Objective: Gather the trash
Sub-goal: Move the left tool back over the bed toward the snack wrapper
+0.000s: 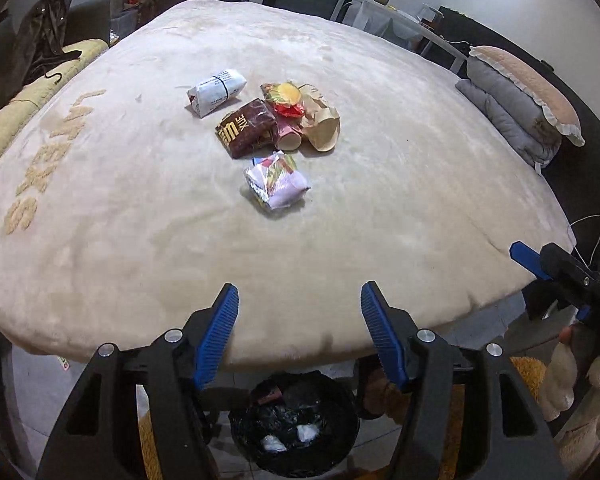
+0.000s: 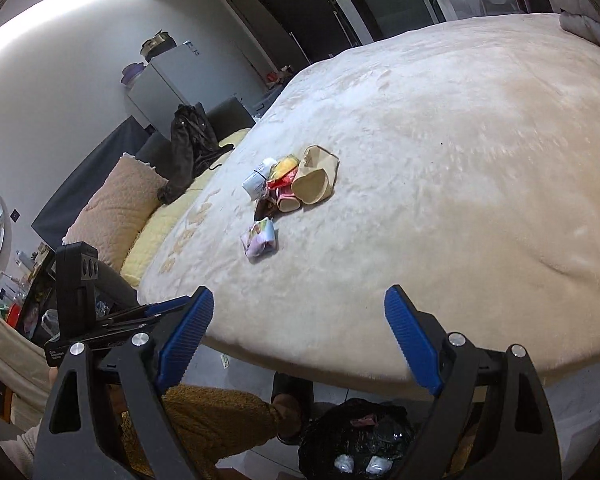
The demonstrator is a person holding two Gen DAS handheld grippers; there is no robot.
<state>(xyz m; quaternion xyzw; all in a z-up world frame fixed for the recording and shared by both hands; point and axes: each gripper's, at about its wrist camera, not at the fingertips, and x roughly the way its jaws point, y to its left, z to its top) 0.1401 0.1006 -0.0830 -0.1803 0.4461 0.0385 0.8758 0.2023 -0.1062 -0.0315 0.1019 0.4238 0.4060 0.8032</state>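
Observation:
A pile of trash lies in the middle of the cream bed (image 1: 140, 220): a white wrapped packet (image 1: 215, 91), a brown snack bag (image 1: 247, 129), a red and yellow wrapper (image 1: 286, 98), a tan paper cup (image 1: 320, 126) and a crumpled foil packet (image 1: 276, 180). The pile also shows in the right wrist view (image 2: 288, 188), with the foil packet (image 2: 260, 238) nearest. A bin with a black bag (image 1: 294, 424) stands on the floor below the bed edge; it also shows in the right wrist view (image 2: 360, 440). My left gripper (image 1: 299, 300) is open and empty over the near edge. My right gripper (image 2: 299, 304) is open and empty.
Pillows (image 1: 520, 100) lie at the bed's right side. A dark garment (image 1: 40, 48) hangs at the left beside a yellow blanket (image 1: 20, 116). The right gripper (image 1: 560, 276) shows at the right edge of the left wrist view. A white table (image 1: 400, 20) stands behind the bed.

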